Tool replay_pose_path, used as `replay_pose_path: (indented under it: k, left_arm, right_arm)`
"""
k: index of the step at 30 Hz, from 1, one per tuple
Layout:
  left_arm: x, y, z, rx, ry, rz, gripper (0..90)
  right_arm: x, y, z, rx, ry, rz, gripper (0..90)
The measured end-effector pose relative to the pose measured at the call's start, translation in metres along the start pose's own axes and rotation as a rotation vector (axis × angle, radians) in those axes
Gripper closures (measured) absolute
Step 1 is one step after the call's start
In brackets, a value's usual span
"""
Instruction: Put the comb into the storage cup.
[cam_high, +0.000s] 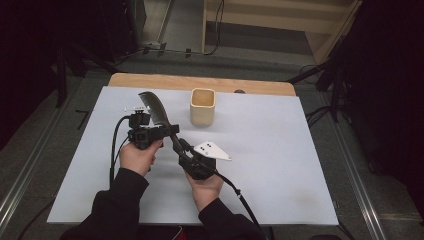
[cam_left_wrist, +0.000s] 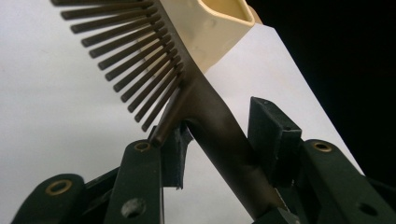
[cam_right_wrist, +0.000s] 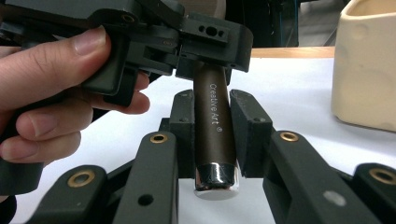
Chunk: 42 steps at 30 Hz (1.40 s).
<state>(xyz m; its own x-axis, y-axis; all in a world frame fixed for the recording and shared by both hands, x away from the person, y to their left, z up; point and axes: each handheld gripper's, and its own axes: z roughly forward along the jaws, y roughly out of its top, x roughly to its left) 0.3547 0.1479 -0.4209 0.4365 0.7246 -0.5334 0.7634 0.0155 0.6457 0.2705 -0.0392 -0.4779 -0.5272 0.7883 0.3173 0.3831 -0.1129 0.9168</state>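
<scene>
The right tool (cam_high: 186, 156) sits nearest the person, in the right hand (cam_high: 204, 189), with its jaws closed around the lower end of a dark comb's (cam_high: 159, 118) handle. In the right gripper view that comb (cam_right_wrist: 214, 128) handle stands between the two jaw pads, pinched on both sides, its capped silver end nearest the camera and the words "Creative Art" running along its length.

A little farther on, the left tool (cam_high: 159, 132) comes in from the left hand (cam_high: 138, 156) and meets the same handle higher up. In the left gripper view the comb (cam_left_wrist: 140, 65) handle crosses slantwise between the left tool's jaws: the right pad lies against it, the left pad stands just beside the neck where the teeth begin; whether that pad touches, I cannot tell.

The comb's long axis runs from the right tool away from the person and slightly leftward, toothed head at the far end, held above the white sheet (cam_high: 280, 150) covering the bench (cam_high: 150, 80).

Beyond and to the right of the comb head, a cream square-mouthed cup (cam_high: 202, 106) stands upright on the sheet, apart from both tools
</scene>
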Motion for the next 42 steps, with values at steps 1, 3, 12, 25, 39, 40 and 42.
replay_pose_path:
  k: [1,3,12,25,39,40,42]
  left_arm:
    - [0.0001,0.0,0.0001,0.0,-0.003,-0.002,60.0]
    - [0.001,0.0,-0.0005,0.002,-0.02,-0.012,61.6]
    - [0.0047,-0.0001,-0.0019,0.005,-0.058,-0.038,64.6]
    - [0.0038,0.0001,-0.0042,-0.003,-0.08,-0.046,68.0]
    - [0.0049,0.0001,-0.0045,-0.001,-0.097,-0.056,70.0]
    - [0.0048,0.0001,-0.0045,-0.001,-0.098,-0.057,70.1]
    - [0.0047,0.0001,-0.0043,-0.001,-0.097,-0.055,70.4]
  right_arm:
    - [0.0,-0.0002,0.0001,0.001,0.0,-0.001,70.2]
    - [-0.0001,-0.0007,0.0003,0.008,-0.001,-0.002,70.2]
    - [-0.0002,-0.0015,0.0015,0.017,0.005,-0.006,70.2]
    - [-0.0005,-0.0027,0.0028,0.019,0.011,-0.021,70.1]
    - [-0.0008,-0.0036,0.0043,0.032,0.012,-0.024,70.0]
    - [-0.0007,-0.0036,0.0043,0.034,0.013,-0.021,69.9]
    - [-0.0011,-0.0037,0.0046,0.034,0.014,-0.022,69.8]
